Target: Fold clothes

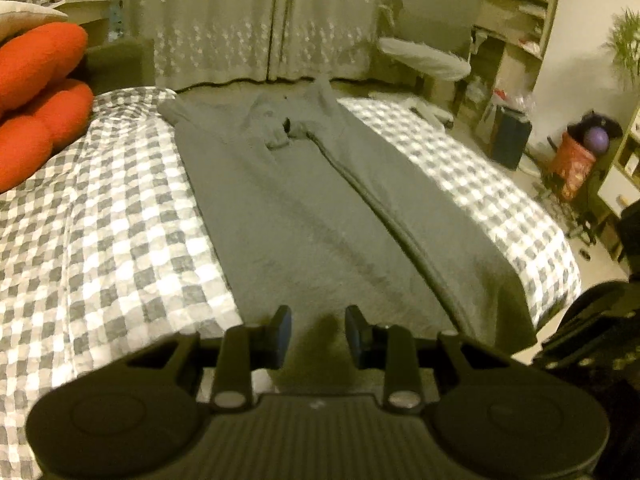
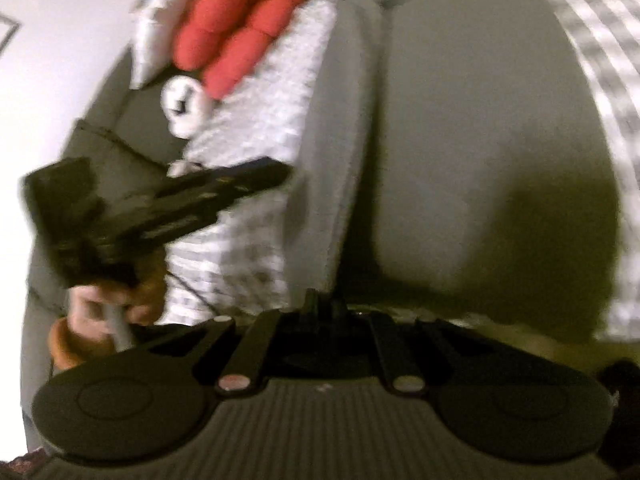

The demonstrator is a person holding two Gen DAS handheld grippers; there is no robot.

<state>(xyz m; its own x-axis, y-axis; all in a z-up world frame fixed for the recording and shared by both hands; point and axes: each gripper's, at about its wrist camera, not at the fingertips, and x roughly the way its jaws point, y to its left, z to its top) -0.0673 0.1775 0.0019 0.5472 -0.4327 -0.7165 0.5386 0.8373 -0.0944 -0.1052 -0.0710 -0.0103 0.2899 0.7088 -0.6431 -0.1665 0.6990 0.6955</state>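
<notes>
A long grey garment (image 1: 300,208) lies flat along the bed, its bunched collar end far from me. My left gripper (image 1: 318,322) hovers at the garment's near edge, jaws apart, with the cloth showing beneath the gap and nothing pinched. In the blurred right wrist view the same garment (image 2: 460,120) fills the middle. My right gripper (image 2: 324,300) has its fingers together on a raised fold at the garment's near edge. The left gripper (image 2: 240,180) shows at the left of that view over the checked cover, held by a person's hand (image 2: 100,308).
The bed's grey-and-white checked cover (image 1: 100,220) flanks the garment. Red cushions (image 1: 36,92) lie at the far left, with a white round toy (image 2: 184,104) beside them. Curtains (image 1: 260,24) hang behind the bed. A chair (image 1: 424,56), shelves and a red bin (image 1: 572,160) stand on the right.
</notes>
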